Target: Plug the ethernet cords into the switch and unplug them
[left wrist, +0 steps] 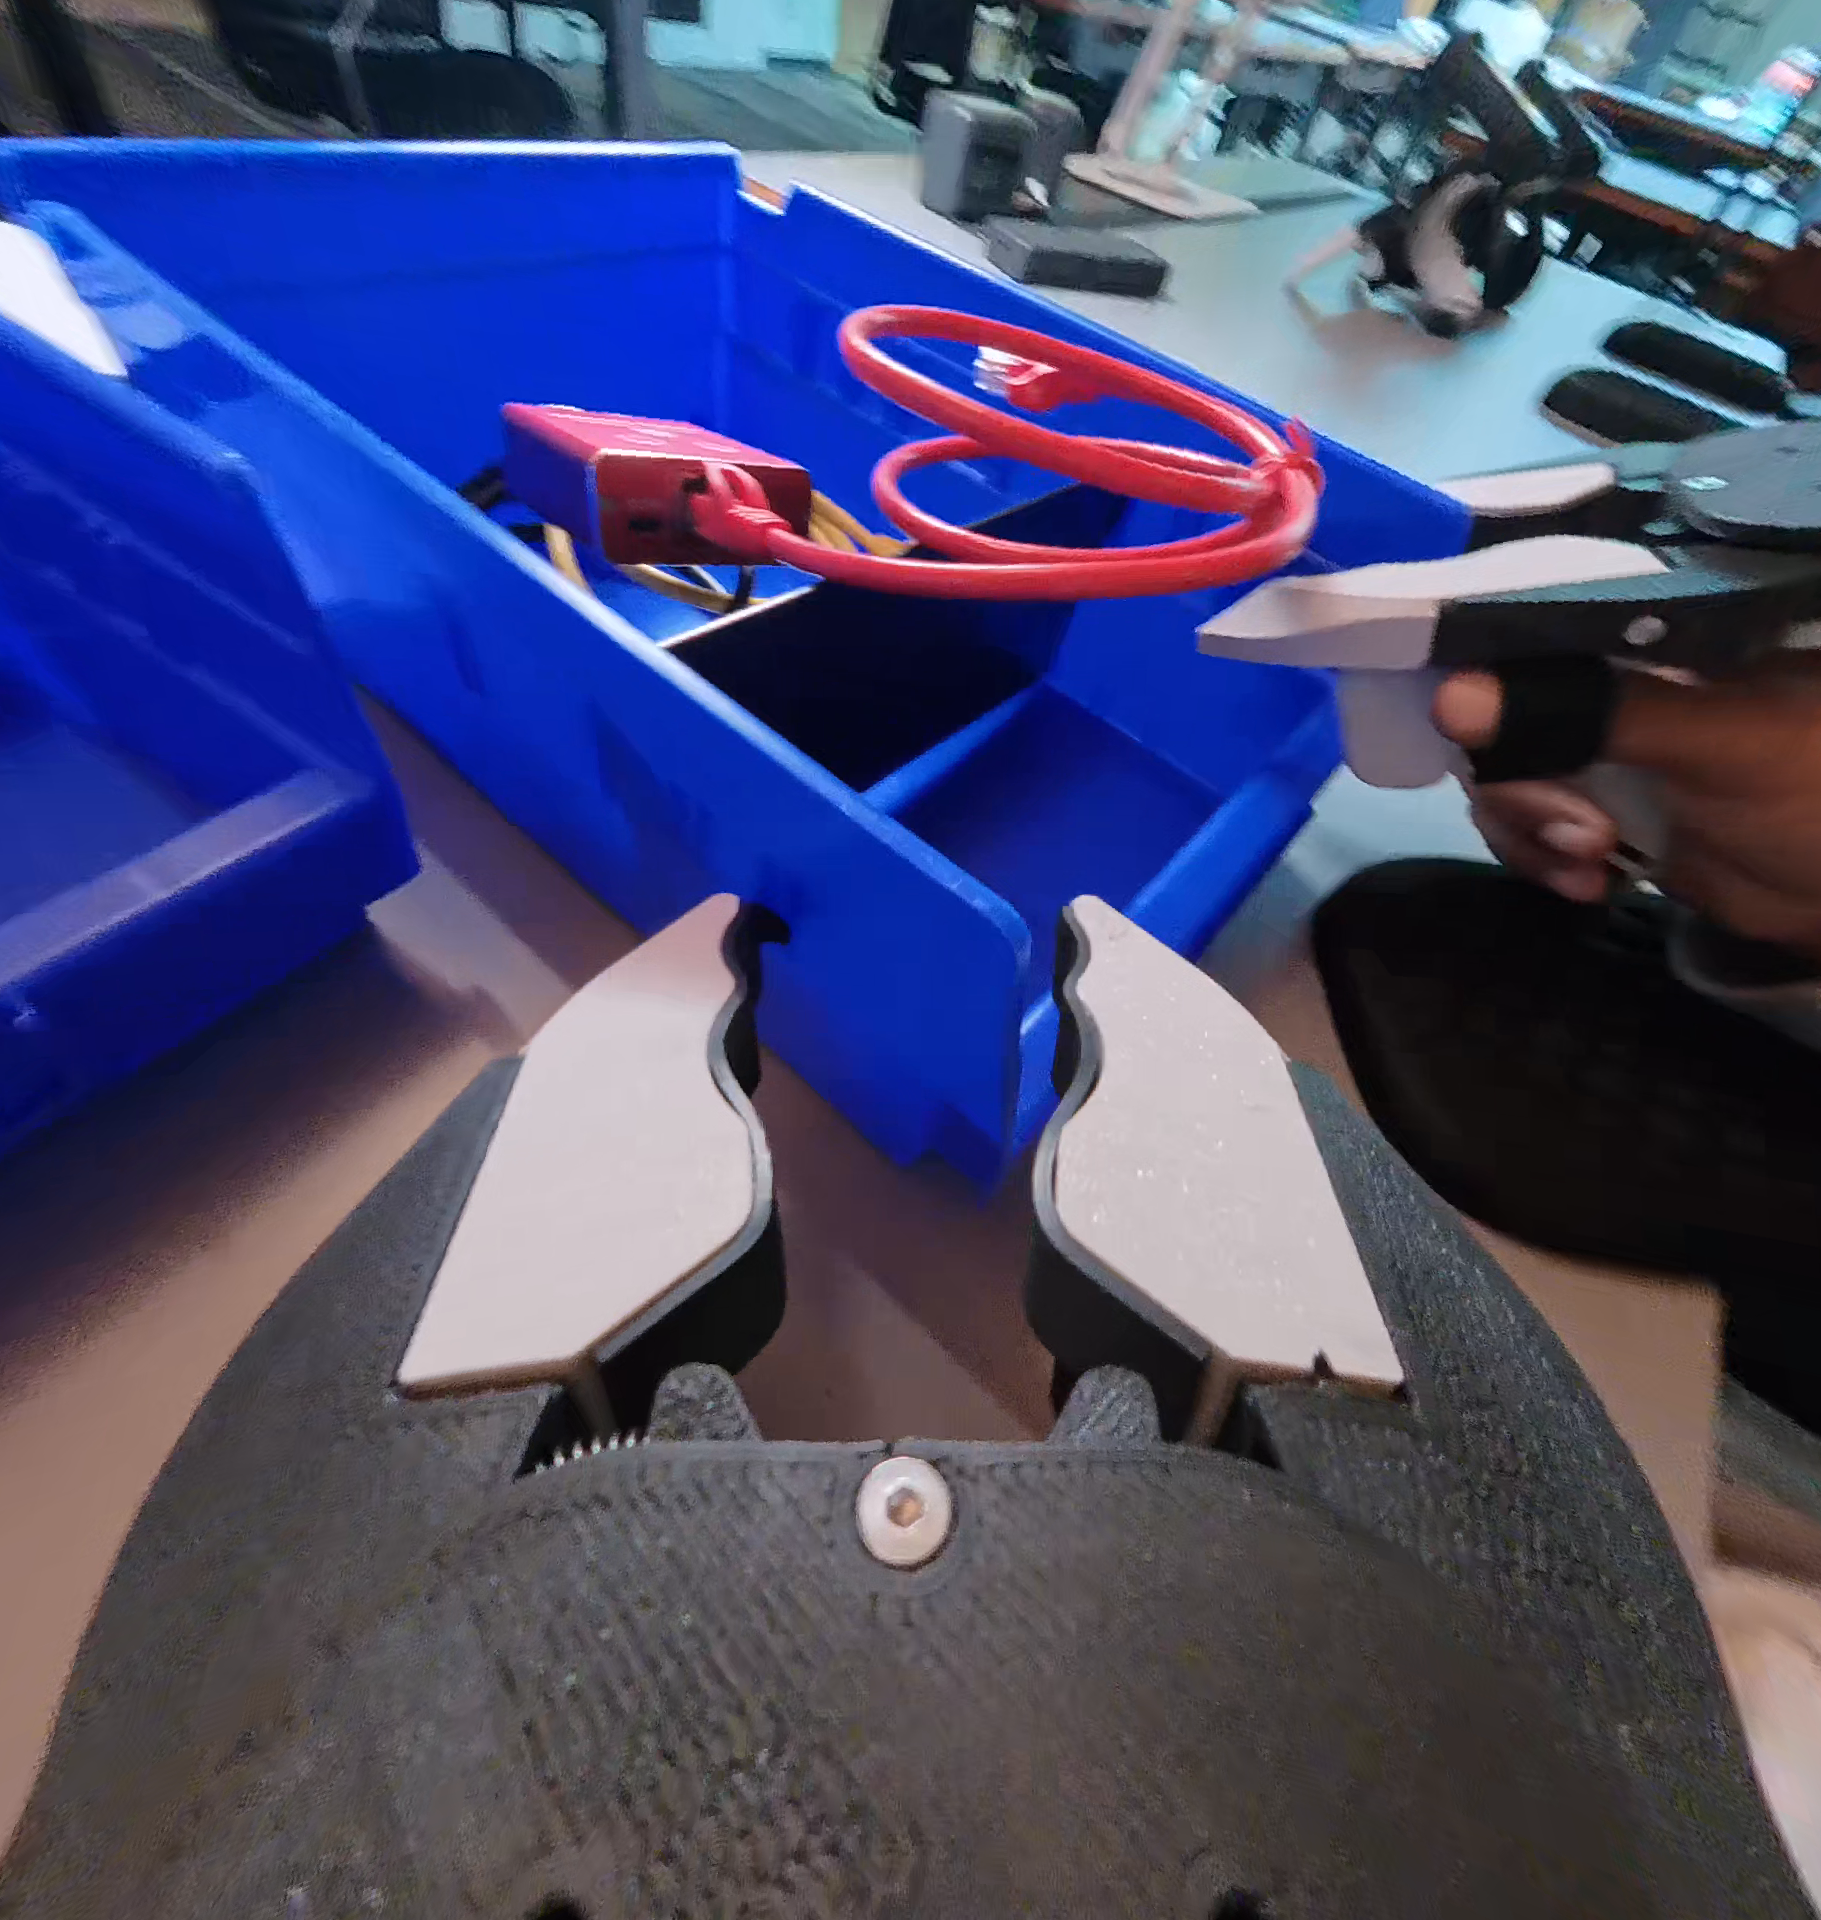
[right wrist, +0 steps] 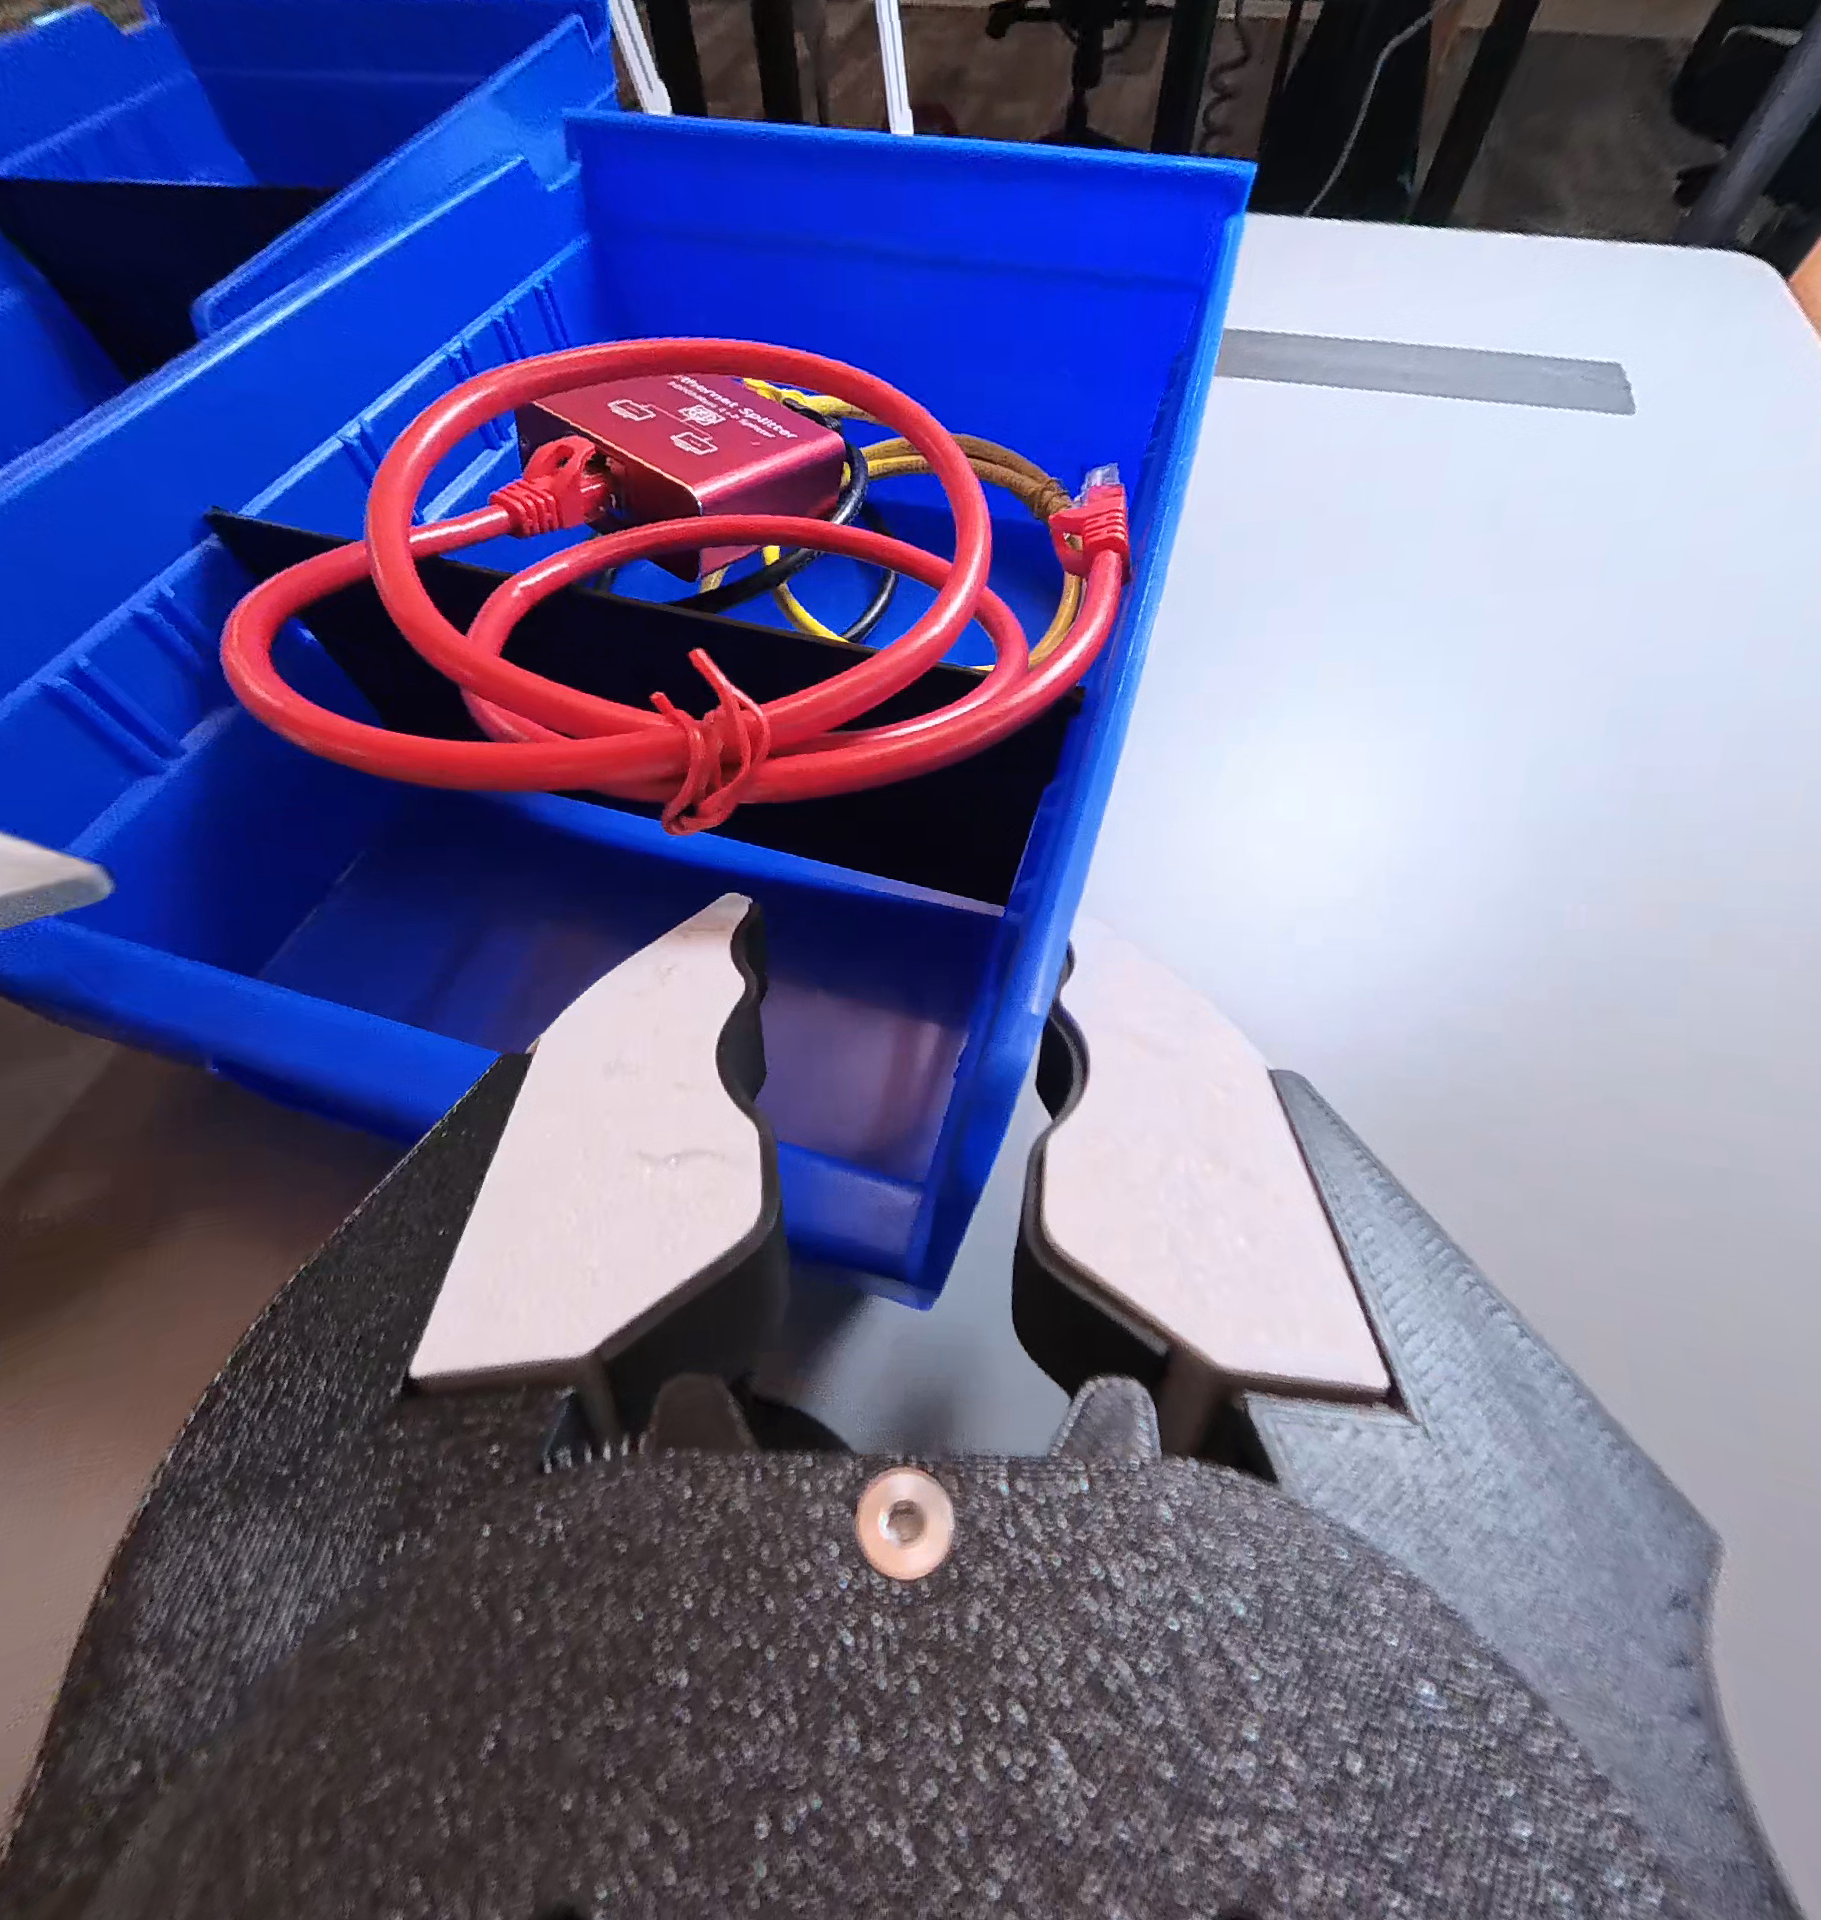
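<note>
A small red switch box (right wrist: 714,447) lies in the far compartment of a blue bin (right wrist: 885,239). A coiled red ethernet cord (right wrist: 615,738) is plugged into it at one end (right wrist: 553,494); its free plug (right wrist: 1093,514) rests by the bin's right wall. A yellow cord (right wrist: 916,452) lies under the box. Both show in the left wrist view: box (left wrist: 657,478), red cord (left wrist: 1093,561). My left gripper (left wrist: 901,920) is open and empty at the bin's near corner. My right gripper (right wrist: 906,925) is open and empty, straddling the bin's right wall; it also shows in the left wrist view (left wrist: 1363,561).
A black divider (right wrist: 677,623) splits the bin, with the red coil draped over it. A second blue bin (left wrist: 137,727) stands to the left. The grey table (right wrist: 1508,727) lies to the right. Dark objects (left wrist: 1072,255) sit on the far table. A hand (left wrist: 1737,800) holds the right gripper.
</note>
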Demonstrator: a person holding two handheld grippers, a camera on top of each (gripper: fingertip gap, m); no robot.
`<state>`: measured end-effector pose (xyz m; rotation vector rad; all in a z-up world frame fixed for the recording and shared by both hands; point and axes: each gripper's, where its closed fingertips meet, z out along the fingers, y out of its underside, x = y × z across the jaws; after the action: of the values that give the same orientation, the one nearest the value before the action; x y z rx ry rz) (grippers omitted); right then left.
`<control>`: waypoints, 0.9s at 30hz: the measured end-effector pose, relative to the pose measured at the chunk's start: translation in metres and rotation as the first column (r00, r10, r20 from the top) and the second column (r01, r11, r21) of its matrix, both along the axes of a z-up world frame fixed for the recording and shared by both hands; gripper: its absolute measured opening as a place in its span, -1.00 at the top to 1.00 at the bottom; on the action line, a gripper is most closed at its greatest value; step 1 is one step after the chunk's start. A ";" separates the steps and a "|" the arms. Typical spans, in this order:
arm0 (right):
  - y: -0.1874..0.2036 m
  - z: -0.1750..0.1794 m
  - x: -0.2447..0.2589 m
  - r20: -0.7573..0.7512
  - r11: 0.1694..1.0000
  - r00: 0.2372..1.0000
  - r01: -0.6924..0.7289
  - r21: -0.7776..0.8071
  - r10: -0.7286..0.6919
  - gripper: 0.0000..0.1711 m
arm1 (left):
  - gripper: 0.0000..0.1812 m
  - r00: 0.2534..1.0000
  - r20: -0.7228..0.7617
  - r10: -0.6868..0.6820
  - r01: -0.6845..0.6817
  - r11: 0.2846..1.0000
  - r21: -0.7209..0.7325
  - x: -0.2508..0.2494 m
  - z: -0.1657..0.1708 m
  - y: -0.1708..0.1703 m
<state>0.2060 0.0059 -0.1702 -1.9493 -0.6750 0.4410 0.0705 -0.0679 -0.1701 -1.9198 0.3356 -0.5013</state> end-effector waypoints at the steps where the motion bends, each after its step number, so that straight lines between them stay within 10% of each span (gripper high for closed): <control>1: 0.003 0.000 -0.001 0.007 1.000 1.000 0.002 0.001 -0.002 0.43 | 0.42 0.999 0.001 0.039 -0.039 0.999 0.013 -0.003 -0.002 0.005; 7: 0.019 0.007 0.010 -0.008 0.992 0.994 0.108 0.065 -0.108 0.89 | 0.54 0.990 0.004 0.142 -0.142 0.990 0.025 -0.018 -0.003 0.031; 17: 0.001 0.042 0.021 -0.038 0.953 0.984 0.176 0.246 -0.172 0.88 | 0.74 0.985 -0.078 0.152 -0.144 0.985 0.100 -0.018 0.010 0.041; 27: -0.035 0.139 0.006 -0.171 0.882 0.981 0.164 0.441 -0.097 0.86 | 0.75 0.970 -0.136 0.203 -0.142 0.921 0.364 -0.035 0.117 0.009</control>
<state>0.2118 -0.0287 -0.0311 -1.4905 -0.4948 0.3028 0.0358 -0.0585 -0.0535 -1.6250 0.3376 -0.1436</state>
